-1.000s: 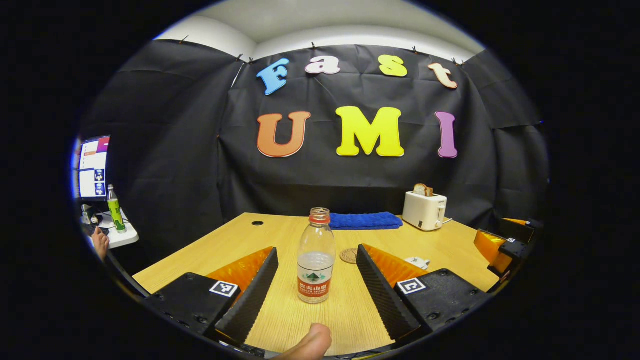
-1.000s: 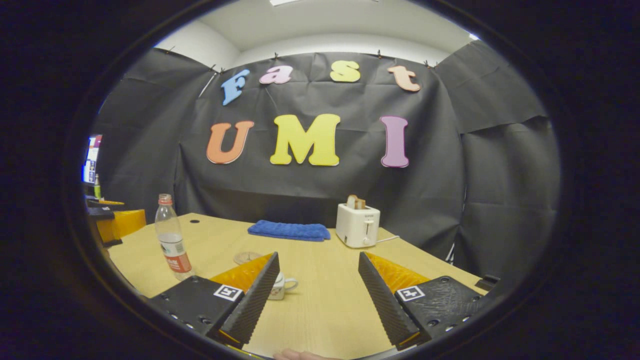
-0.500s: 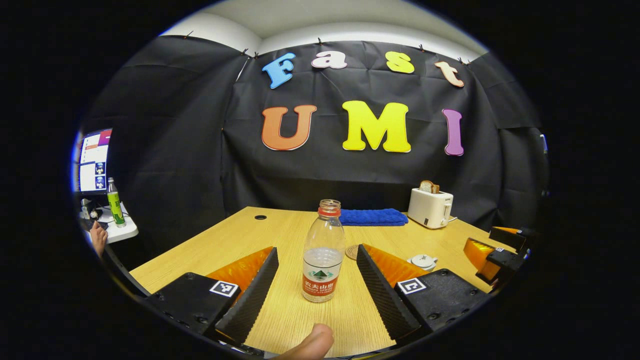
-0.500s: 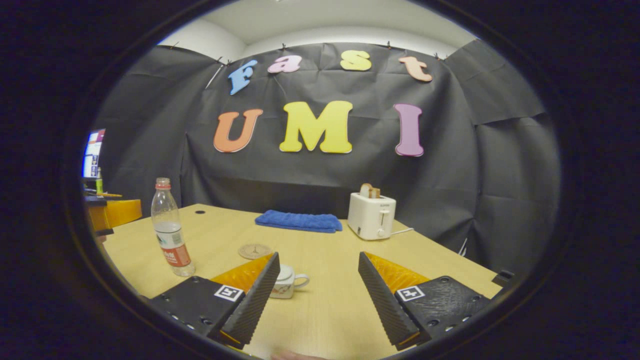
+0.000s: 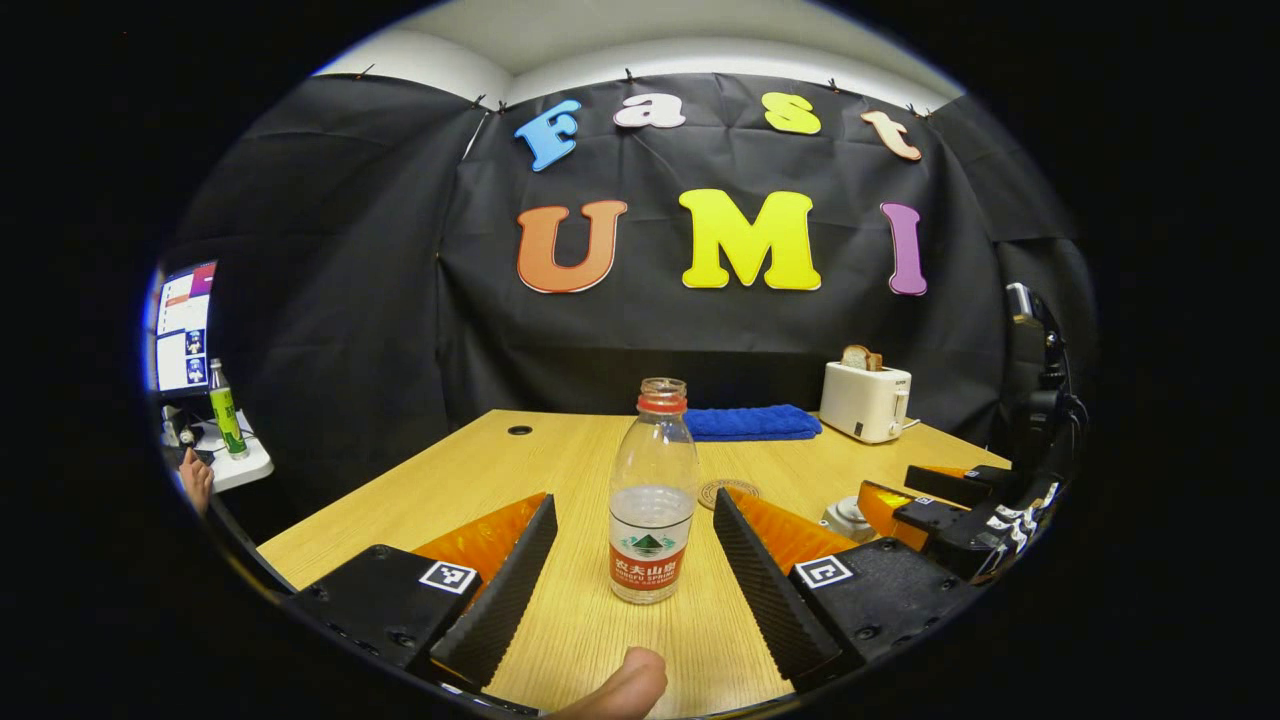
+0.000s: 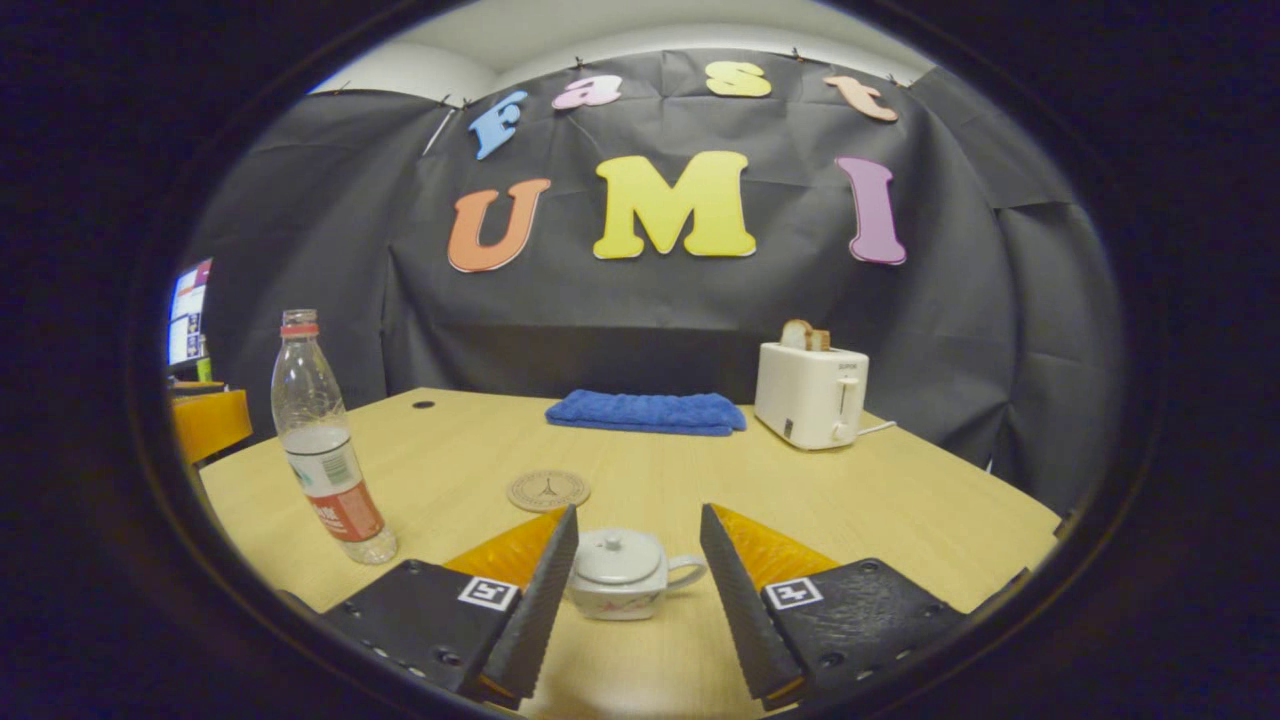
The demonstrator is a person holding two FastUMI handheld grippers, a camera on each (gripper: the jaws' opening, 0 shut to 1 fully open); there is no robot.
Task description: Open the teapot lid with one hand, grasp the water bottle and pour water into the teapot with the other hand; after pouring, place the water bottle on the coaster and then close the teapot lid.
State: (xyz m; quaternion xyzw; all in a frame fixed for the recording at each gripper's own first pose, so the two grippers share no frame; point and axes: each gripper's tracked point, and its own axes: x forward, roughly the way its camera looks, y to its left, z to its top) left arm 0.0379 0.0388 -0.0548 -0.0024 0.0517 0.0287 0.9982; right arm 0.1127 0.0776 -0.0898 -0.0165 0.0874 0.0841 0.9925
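My left tongs (image 5: pixel 635 560), spread wide, frame the upright water bottle (image 5: pixel 653 495) on the bench (image 5: pixel 480 470); my right tongs (image 6: pixel 635 575), likewise wide, straddle the lidded teapot (image 6: pixel 622 573), coaster (image 6: pixel 547 490) just beyond.

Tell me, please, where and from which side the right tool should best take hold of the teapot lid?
Probably by the small knob on top of the teapot lid, coming down from above. The knob is the lid's one raised part, and the teapot stands upright between the open fingers of the right tool, its handle off to one side.
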